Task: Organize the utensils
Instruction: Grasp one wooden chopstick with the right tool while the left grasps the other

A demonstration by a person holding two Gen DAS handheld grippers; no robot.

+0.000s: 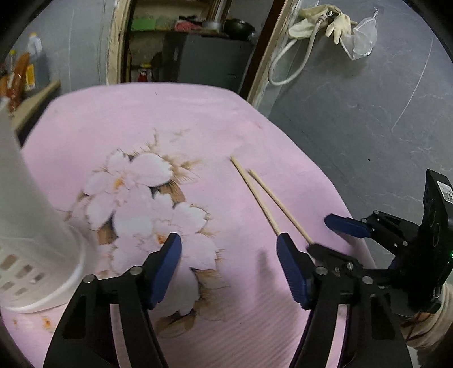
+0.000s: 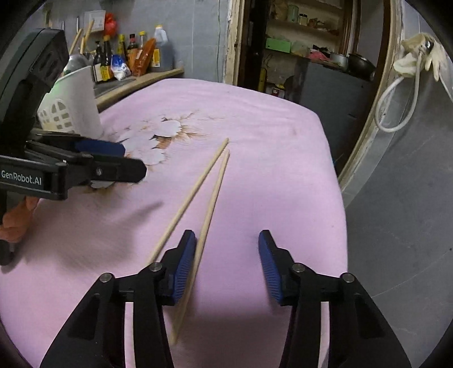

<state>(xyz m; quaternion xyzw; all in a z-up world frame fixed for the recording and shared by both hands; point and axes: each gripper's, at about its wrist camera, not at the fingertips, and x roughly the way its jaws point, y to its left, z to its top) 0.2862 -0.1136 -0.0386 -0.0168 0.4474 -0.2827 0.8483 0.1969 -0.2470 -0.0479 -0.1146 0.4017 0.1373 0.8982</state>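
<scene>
Two wooden chopsticks point(image 2: 206, 192) lie on the pink flowered cloth point(image 2: 269, 158), their far tips close together. My right gripper point(image 2: 226, 263) is open and low over their near ends; one chopstick runs just inside its left finger point(image 2: 184, 266), the other just outside it. In the left wrist view the chopsticks point(image 1: 263, 198) lie ahead to the right, with the right gripper point(image 1: 325, 235) over their near ends. My left gripper point(image 1: 229, 266) is open and empty above the flower print. A white slotted utensil holder point(image 1: 31, 226) stands at its left; it also shows in the right wrist view point(image 2: 70, 104).
A wooden shelf with bottles point(image 2: 133, 56) runs behind the table at the left. A doorway with shelves and pots point(image 2: 311, 56) is behind. A grey tiled wall with a hose and gloves point(image 1: 325, 19) is at the right, past the table's edge point(image 2: 337, 181).
</scene>
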